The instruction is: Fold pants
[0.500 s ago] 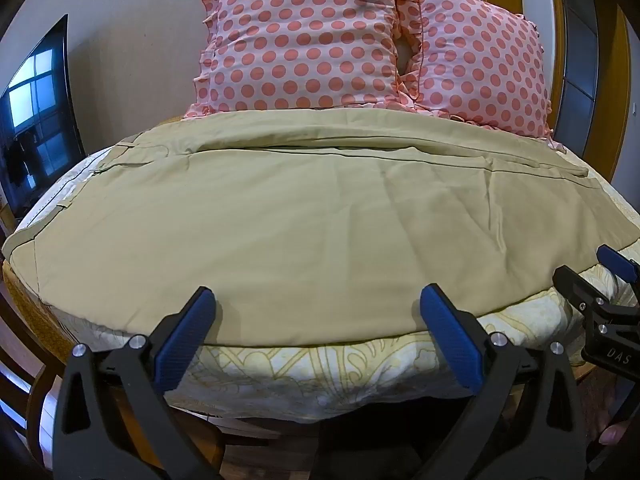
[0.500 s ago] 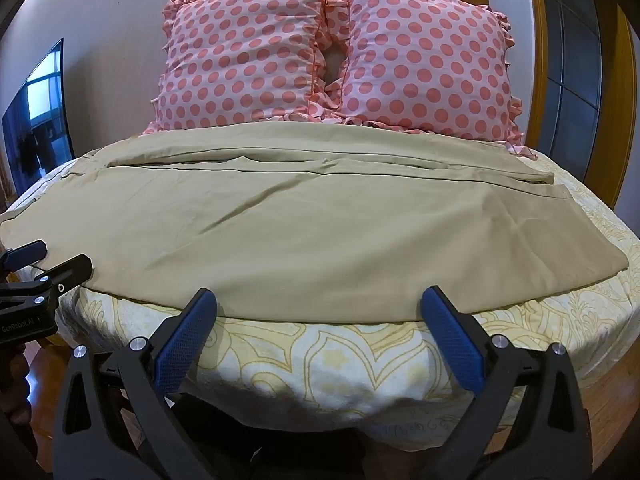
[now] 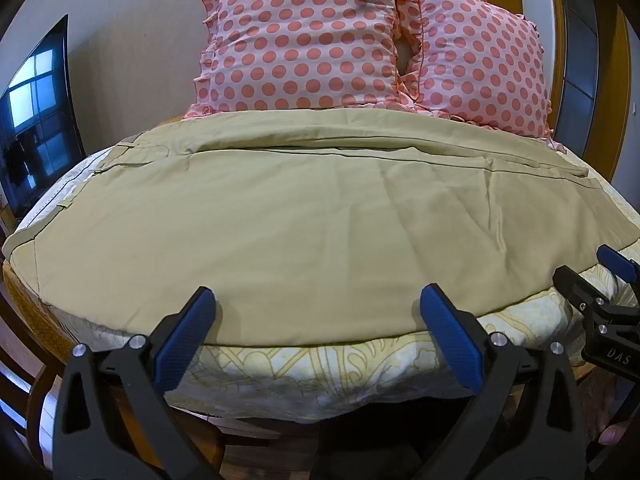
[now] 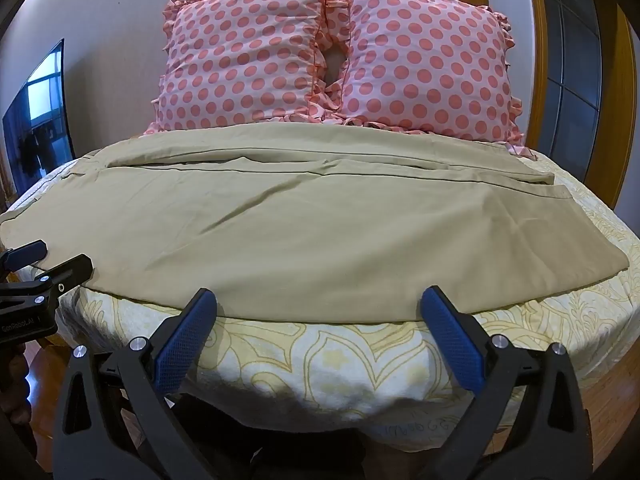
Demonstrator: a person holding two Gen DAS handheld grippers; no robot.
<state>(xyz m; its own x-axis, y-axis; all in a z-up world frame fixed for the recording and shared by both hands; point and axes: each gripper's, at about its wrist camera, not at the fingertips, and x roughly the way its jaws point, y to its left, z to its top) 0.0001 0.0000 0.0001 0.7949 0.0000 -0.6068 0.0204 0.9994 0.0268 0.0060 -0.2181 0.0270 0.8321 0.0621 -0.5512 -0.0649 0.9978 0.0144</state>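
Beige pants (image 3: 312, 224) lie spread flat across the bed, waistband at the left, leg hems at the right; they also show in the right wrist view (image 4: 280, 232). My left gripper (image 3: 316, 304) is open and empty, its blue pads over the pants' near edge toward the waist side. My right gripper (image 4: 318, 304) is open and empty over the near edge toward the hem side. Each gripper shows at the edge of the other's view: the right one (image 3: 600, 276) and the left one (image 4: 44, 260).
The bed has a cream and yellow patterned cover (image 4: 360, 360). Two pink polka-dot pillows (image 3: 308, 44) (image 4: 424, 68) lean on the wall behind the pants. A dark TV screen (image 3: 36, 120) stands at the left. A wood-framed door (image 4: 572, 80) is at the right.
Both grippers have moved slightly forward, so the pads now overlap the pants' near edge. The pants have not moved.
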